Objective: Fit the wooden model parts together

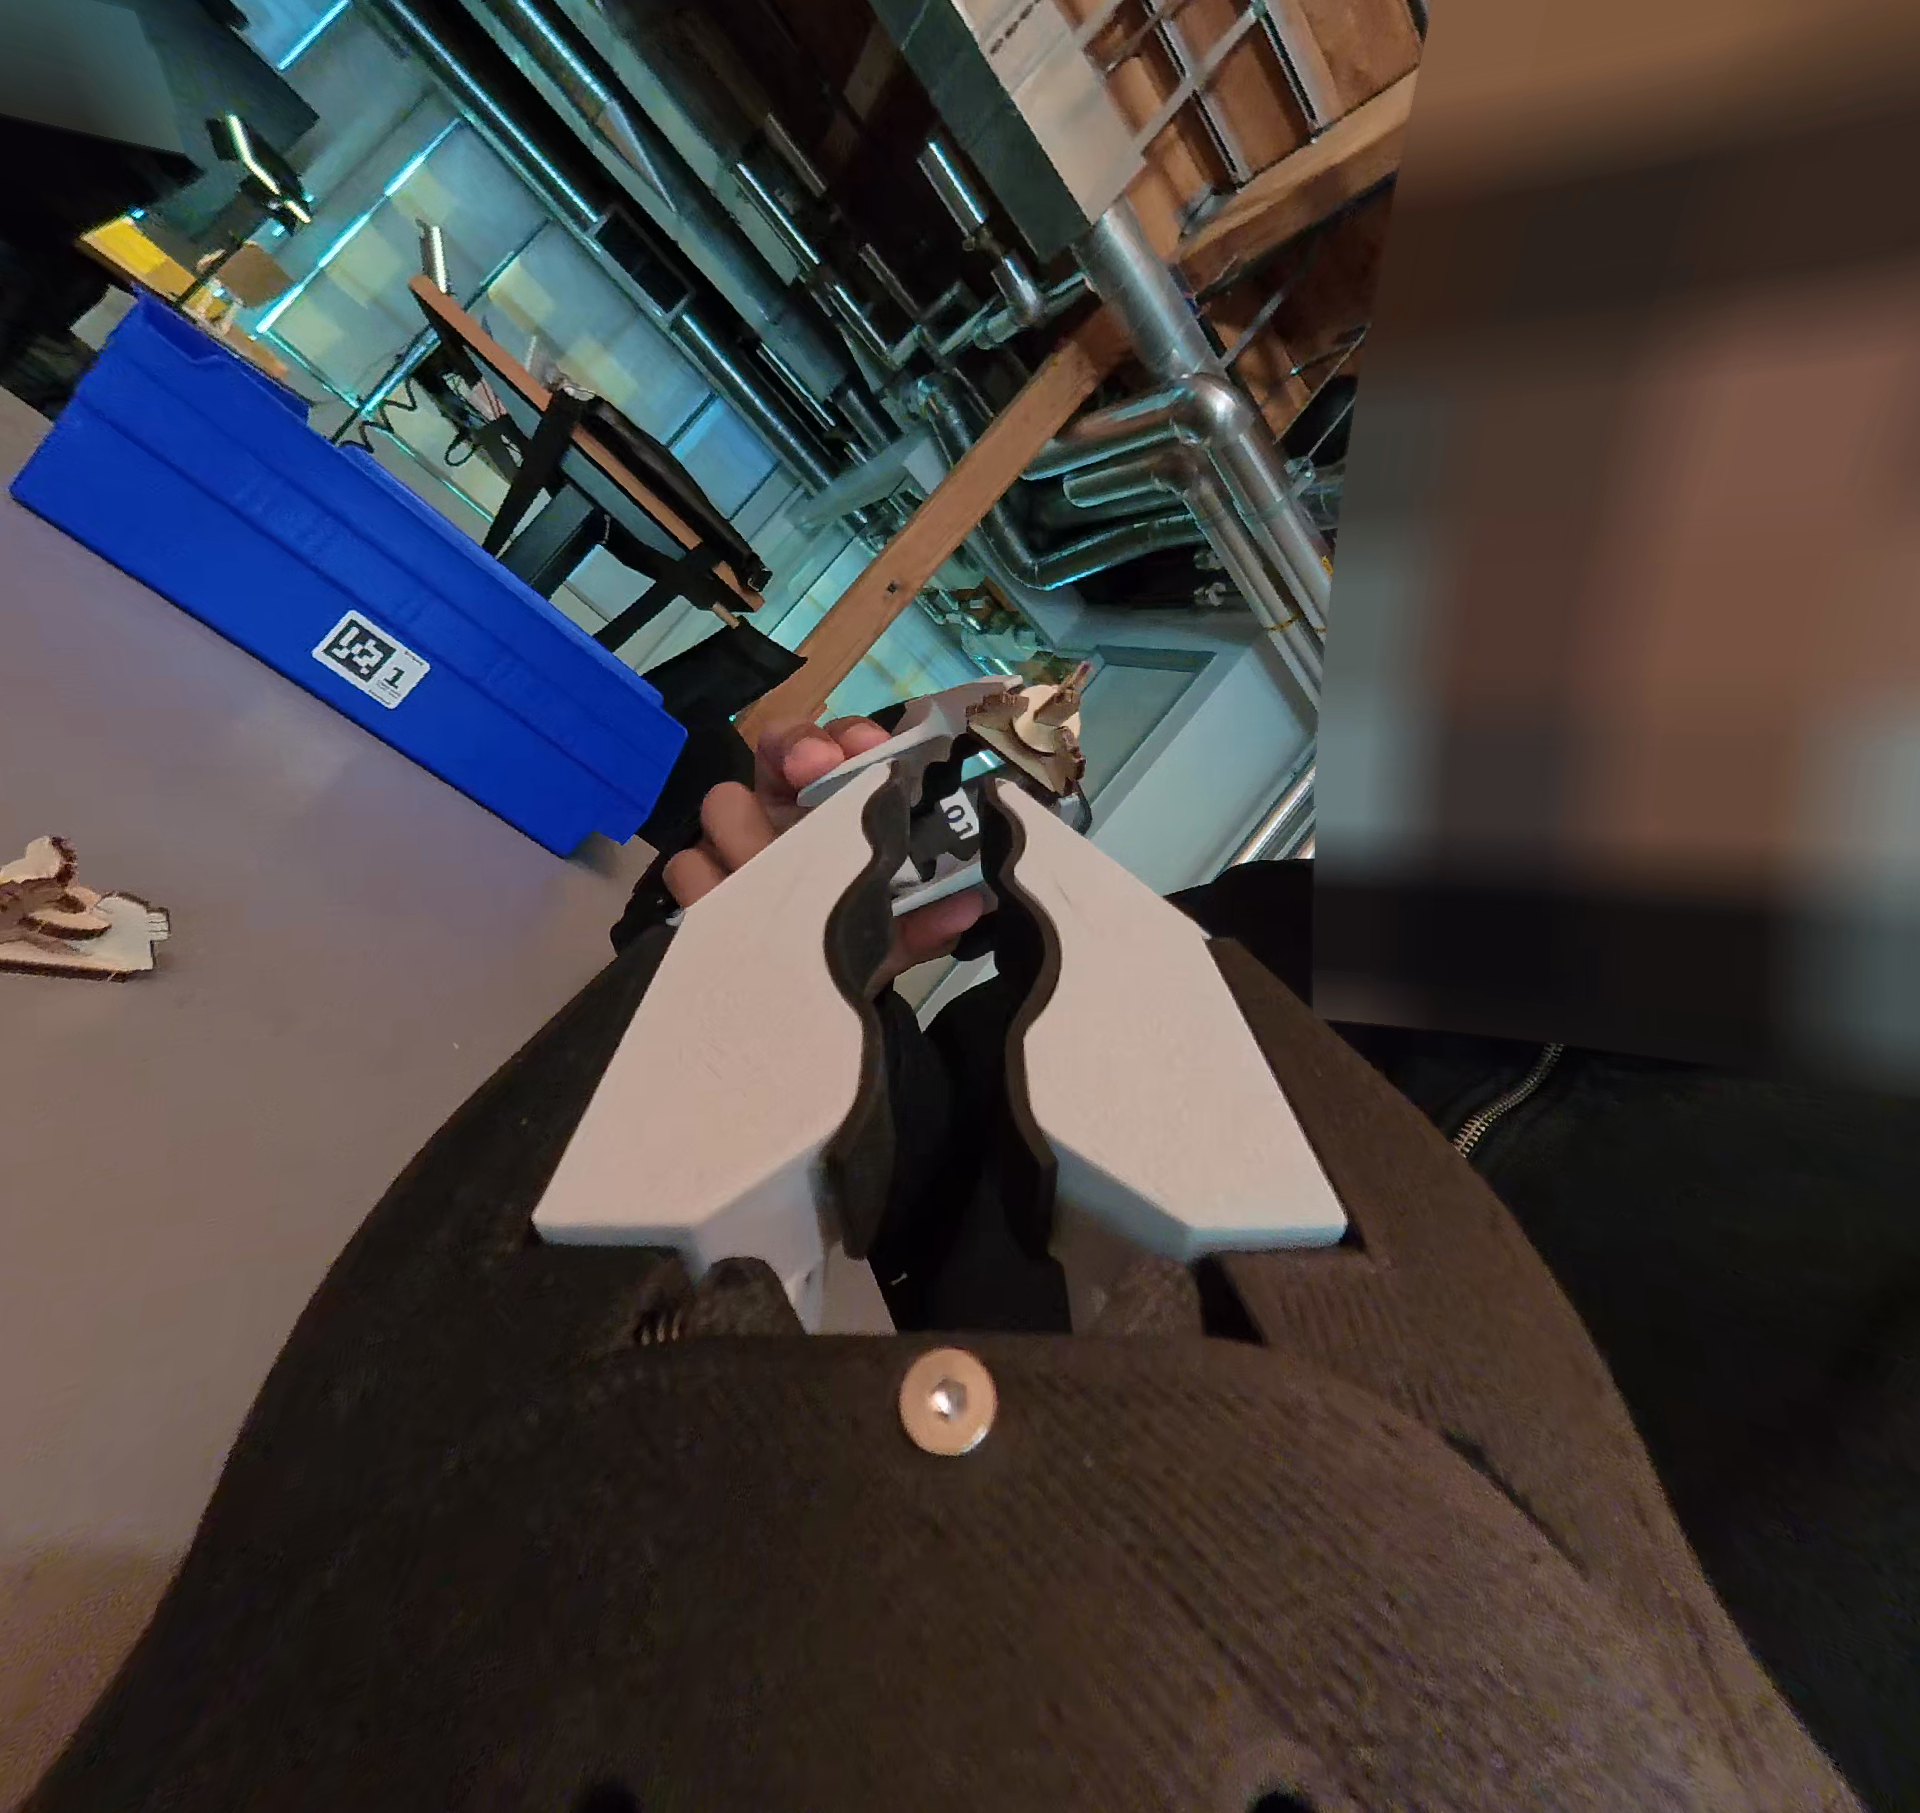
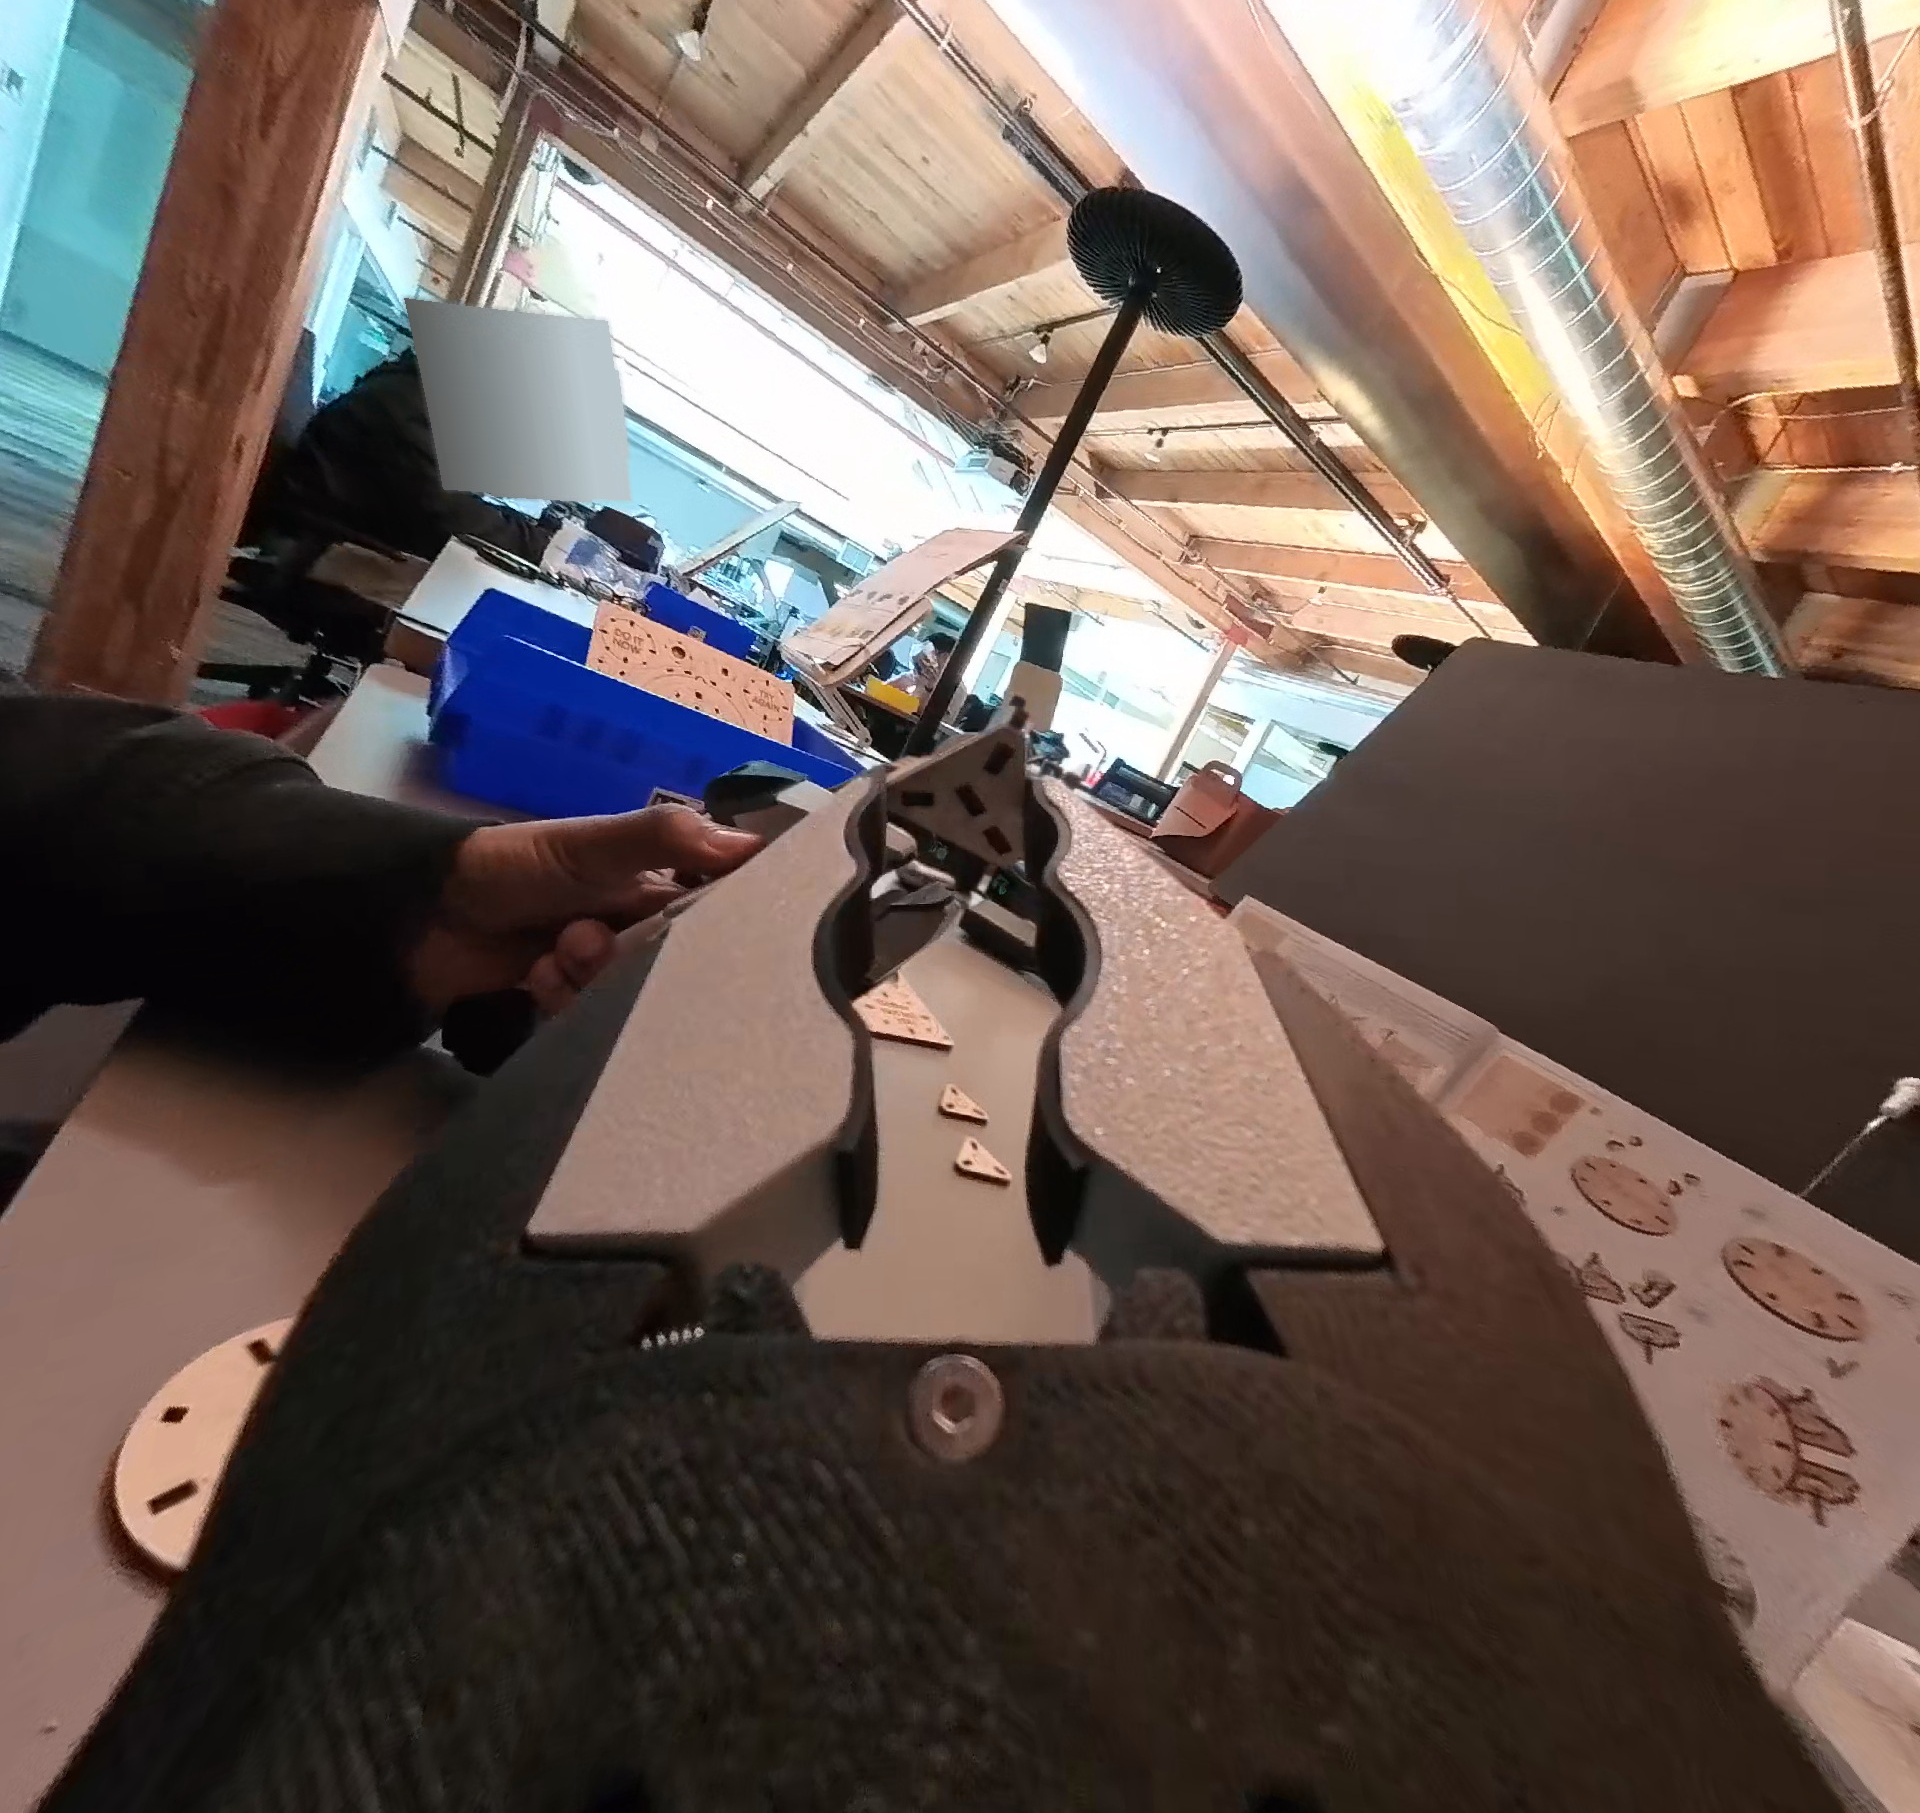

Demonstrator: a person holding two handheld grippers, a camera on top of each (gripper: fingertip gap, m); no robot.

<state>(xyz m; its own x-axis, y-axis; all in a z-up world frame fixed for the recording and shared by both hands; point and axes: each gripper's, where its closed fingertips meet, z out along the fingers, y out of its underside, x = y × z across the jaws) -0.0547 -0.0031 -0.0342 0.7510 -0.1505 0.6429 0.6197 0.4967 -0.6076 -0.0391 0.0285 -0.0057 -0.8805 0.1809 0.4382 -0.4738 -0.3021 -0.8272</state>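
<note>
The right gripper (image 2: pixel 956 807) pinches a slotted triangular plywood plate (image 2: pixel 961 802) only at the fingertips, so it could twist loose, while the left gripper (image 1: pixel 948 807) stands slightly spread, gripping nothing

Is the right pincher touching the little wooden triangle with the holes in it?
Touching. The right wrist view shows the right gripper with both fingertips pressed against the edges of the wooden triangle, holding it up off the table.
</note>
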